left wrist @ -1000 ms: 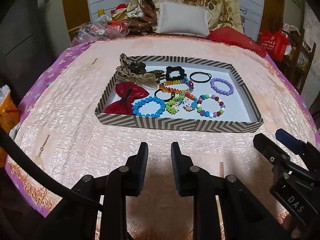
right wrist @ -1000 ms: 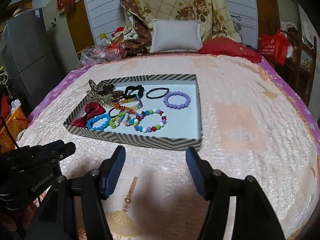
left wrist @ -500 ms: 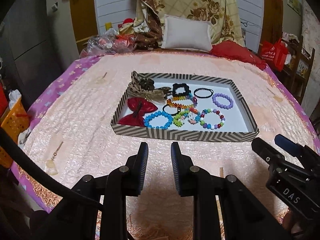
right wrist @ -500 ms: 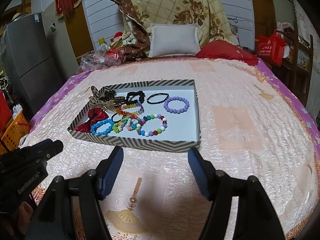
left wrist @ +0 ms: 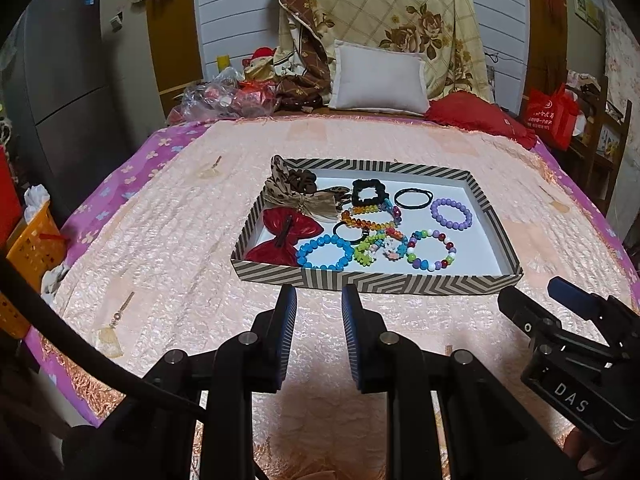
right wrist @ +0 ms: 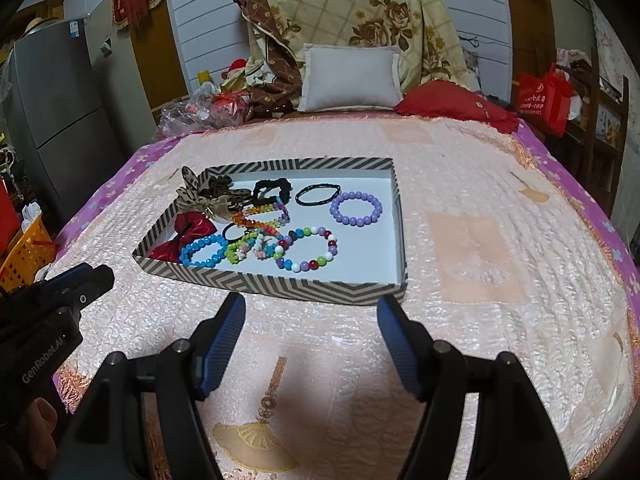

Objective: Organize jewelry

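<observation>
Bed quilt (right wrist: pixel 480 208) carries tray (right wrist: pixel 280 286); purple bracelet (right wrist: pixel 356 209) at 1 o'clock: light, rigid beads, pinch the strand. Left claw (left wrist: pixel 319 312) narrowly parted, right claw (right wrist: pixel 312 320) wide; both empty.

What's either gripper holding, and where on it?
Nothing. The left gripper and right gripper are both empty, short of the tray; the right's jaws are opening.
</observation>
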Demonstrator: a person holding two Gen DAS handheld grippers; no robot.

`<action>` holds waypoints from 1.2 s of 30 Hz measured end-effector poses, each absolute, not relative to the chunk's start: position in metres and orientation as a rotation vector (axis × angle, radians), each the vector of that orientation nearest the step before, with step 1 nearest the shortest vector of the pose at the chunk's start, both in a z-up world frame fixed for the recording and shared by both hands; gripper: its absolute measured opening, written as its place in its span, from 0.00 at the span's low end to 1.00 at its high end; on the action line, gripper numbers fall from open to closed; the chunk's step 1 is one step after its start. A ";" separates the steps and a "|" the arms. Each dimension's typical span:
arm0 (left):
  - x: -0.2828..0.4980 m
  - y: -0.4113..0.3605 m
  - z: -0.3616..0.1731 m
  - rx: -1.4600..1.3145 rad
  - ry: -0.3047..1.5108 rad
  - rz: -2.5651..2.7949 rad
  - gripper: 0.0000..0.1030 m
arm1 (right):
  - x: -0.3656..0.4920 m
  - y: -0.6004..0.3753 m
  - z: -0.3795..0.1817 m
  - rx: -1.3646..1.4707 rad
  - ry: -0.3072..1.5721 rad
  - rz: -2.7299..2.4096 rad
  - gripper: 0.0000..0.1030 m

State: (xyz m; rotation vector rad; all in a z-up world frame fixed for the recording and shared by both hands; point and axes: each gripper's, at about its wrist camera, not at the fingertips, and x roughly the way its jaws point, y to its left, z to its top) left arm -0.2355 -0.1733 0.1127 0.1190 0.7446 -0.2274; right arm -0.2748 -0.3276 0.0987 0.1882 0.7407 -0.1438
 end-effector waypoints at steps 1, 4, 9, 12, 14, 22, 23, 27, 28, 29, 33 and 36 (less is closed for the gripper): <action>-0.235 -0.173 0.113 0.120 0.744 -0.225 0.23 | -0.275 -0.327 0.099 0.187 0.741 -0.146 0.70; -0.235 -0.173 0.111 0.117 0.750 -0.224 0.23 | -0.274 -0.328 0.098 0.185 0.744 -0.143 0.71; -0.234 -0.173 0.110 0.118 0.753 -0.224 0.23 | -0.273 -0.327 0.097 0.181 0.752 -0.141 0.71; -0.233 -0.173 0.109 0.118 0.755 -0.223 0.23 | -0.271 -0.327 0.096 0.179 0.758 -0.140 0.71; -0.233 -0.173 0.109 0.118 0.755 -0.224 0.23 | -0.271 -0.327 0.096 0.178 0.759 -0.140 0.71; -0.233 -0.173 0.107 0.115 0.758 -0.226 0.23 | -0.269 -0.326 0.095 0.176 0.765 -0.137 0.71; -0.233 -0.173 0.107 0.115 0.759 -0.226 0.23 | -0.269 -0.325 0.095 0.175 0.766 -0.137 0.71; -0.233 -0.173 0.106 0.113 0.765 -0.224 0.23 | -0.268 -0.324 0.093 0.176 0.771 -0.135 0.71; -0.232 -0.173 0.105 0.113 0.768 -0.226 0.23 | -0.268 -0.325 0.092 0.177 0.772 -0.135 0.71; -0.232 -0.173 0.105 0.114 0.769 -0.226 0.23 | -0.268 -0.325 0.092 0.177 0.773 -0.134 0.72; -0.233 -0.174 0.104 0.117 0.770 -0.225 0.23 | -0.267 -0.326 0.091 0.181 0.777 -0.133 0.72; -0.233 -0.174 0.103 0.118 0.770 -0.223 0.23 | -0.266 -0.326 0.091 0.179 0.779 -0.132 0.72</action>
